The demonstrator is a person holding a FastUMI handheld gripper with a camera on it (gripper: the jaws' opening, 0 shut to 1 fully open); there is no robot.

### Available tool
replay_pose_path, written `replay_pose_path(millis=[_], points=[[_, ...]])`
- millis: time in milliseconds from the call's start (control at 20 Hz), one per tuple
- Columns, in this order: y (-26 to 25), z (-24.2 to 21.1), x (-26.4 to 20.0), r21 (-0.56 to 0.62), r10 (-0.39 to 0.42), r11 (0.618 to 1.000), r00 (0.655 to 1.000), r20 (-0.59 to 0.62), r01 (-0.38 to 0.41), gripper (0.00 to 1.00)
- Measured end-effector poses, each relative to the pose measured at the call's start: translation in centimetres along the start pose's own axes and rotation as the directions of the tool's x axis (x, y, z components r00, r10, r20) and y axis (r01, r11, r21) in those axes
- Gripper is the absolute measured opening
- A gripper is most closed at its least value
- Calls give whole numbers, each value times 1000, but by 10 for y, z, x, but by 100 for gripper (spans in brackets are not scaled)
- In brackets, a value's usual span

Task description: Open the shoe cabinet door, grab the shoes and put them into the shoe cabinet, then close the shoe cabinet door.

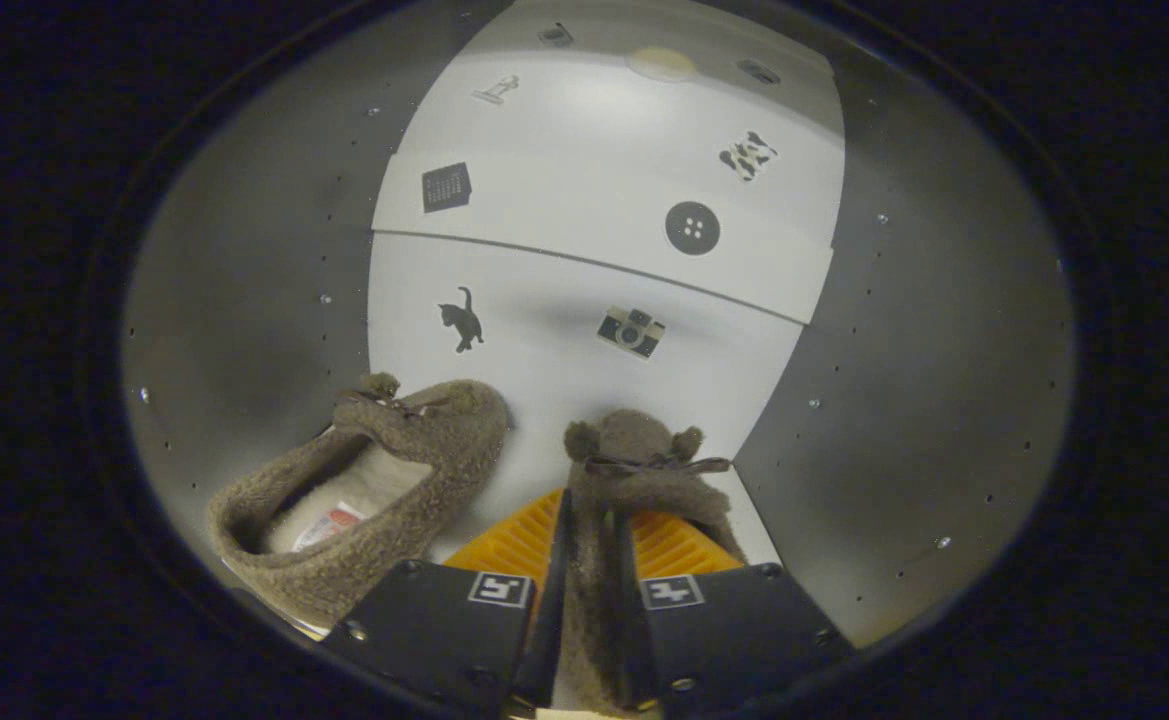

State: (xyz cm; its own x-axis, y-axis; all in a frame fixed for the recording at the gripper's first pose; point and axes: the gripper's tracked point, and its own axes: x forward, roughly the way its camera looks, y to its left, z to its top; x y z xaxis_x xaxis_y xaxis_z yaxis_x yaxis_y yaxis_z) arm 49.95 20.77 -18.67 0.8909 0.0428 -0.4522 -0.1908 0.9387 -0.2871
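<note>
Your gripper (592, 590) is clamped on the heel rim of a fuzzy brown fleece slipper (634, 470), whose long axis runs straight ahead from the fingers, bow-tied toe pointing at the white cabinet back panel (564, 380). Its matching slipper (364, 500) lies just beside on the left, toe angled inward — so set yours down straight ahead, not leftward.

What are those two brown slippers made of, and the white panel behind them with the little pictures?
The slipper in the gripper, pinched between both fingers, and the loose slipper beside it look like nubby, matte brown fleece or boucle; the loose one shows a paler plush lining. The white panel looks like smooth painted or laminated board, given its soft sheen and crisp seam, though the exact material is unclear.
</note>
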Motion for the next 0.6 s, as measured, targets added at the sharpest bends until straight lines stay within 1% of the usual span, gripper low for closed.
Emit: replay_pose_path(millis=[100, 200, 350, 450, 600], points=[[4, -2, -7, 31, 15, 999, 1000, -11, -15, 53], [2, 0, -20, 62, 4, 998, 1000, 5, -4, 70], [-1, 11, -48, 98, -19, 995, 996, 85, 11, 70], [0, 18, -76, 103, -24, 995, 991, 135, 10, 82], [7, 30, -126, 121, 0, 992, 982, 188, -23, 100]])
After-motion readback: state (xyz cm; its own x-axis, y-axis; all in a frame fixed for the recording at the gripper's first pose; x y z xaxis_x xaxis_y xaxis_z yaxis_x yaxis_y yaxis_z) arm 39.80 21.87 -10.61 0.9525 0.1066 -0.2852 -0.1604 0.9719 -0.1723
